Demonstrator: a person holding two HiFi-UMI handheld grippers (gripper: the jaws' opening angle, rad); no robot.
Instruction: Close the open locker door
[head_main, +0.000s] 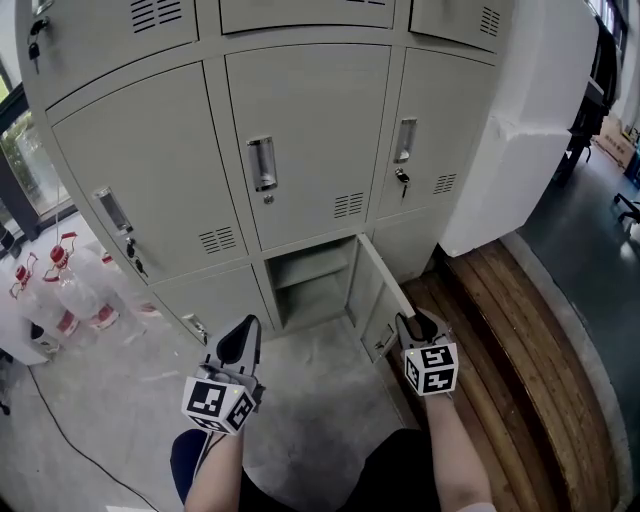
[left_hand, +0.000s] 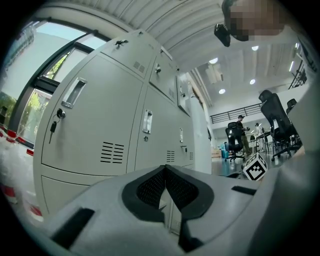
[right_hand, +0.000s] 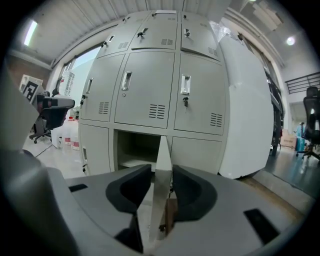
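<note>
The grey locker bank (head_main: 300, 150) has one open compartment (head_main: 315, 285) in the bottom row, middle column. Its door (head_main: 378, 285) swings out toward me, hinged on the right. My right gripper (head_main: 420, 322) is at the door's free edge. In the right gripper view the door (right_hand: 162, 155) stands edge-on between the two pads, and the right gripper (right_hand: 161, 172) is shut on it. My left gripper (head_main: 240, 335) hangs low in front of the bottom left locker, holding nothing. In the left gripper view the left gripper's (left_hand: 165, 168) tips meet, so it is shut.
Several large water bottles (head_main: 60, 290) stand on the floor at the left. A wooden platform (head_main: 500, 330) runs along the right, beside a white pillar (head_main: 520, 130). A black cable (head_main: 60, 430) lies on the floor at lower left. Office chairs (left_hand: 235, 137) stand far off.
</note>
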